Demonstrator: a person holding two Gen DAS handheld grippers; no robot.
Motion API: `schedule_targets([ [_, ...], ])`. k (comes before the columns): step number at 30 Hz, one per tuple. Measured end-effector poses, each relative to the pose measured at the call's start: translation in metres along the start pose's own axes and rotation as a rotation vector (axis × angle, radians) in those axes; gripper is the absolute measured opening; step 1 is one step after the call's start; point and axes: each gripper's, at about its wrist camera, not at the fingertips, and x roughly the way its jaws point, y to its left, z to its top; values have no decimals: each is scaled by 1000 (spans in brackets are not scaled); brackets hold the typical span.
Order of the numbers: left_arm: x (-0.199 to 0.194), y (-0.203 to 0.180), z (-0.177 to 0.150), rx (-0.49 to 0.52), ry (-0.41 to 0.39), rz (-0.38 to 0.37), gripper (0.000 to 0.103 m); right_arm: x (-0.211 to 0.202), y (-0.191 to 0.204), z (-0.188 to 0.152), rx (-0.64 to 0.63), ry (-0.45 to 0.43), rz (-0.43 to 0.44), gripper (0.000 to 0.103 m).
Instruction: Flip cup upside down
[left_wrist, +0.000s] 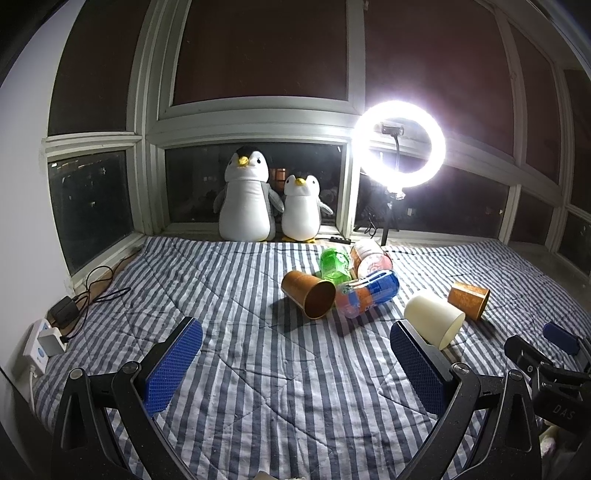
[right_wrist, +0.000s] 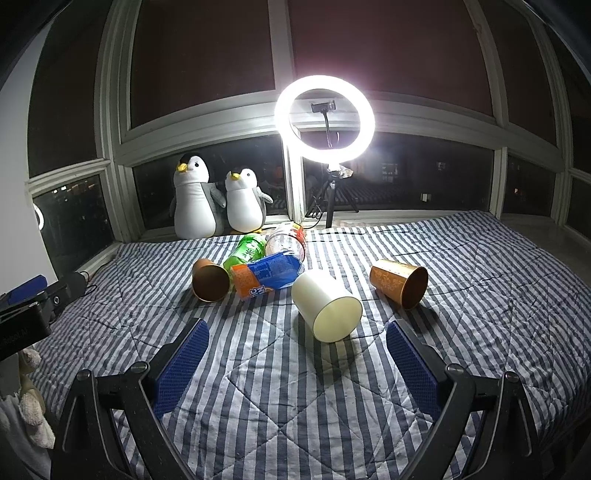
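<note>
A cream cup lies on its side on the striped blanket, mouth toward me; it also shows in the left wrist view. Two copper cups lie on their sides: one to the left, one to the right. My right gripper is open and empty, just short of the cream cup. My left gripper is open and empty, short of the left copper cup, with the cream cup beyond its right finger.
Three plastic bottles lie in a pile behind the cups: green, orange and blue, clear with a red label. Two penguin plush toys and a ring light stand at the window. A charger and cables lie at left.
</note>
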Motion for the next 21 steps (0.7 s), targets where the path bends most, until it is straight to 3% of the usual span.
schedule_targets([
  [7,24,-11,2,6,64,-52,103,0,-8,-3,14,6,-21,95],
  [14,79,-46,11,-14,213,-166,103,-2,-26,-8,46,10,-52,95],
  [21,150,-93,24,-108,401,-273,103,-6,-49,-14,84,18,-82,95],
])
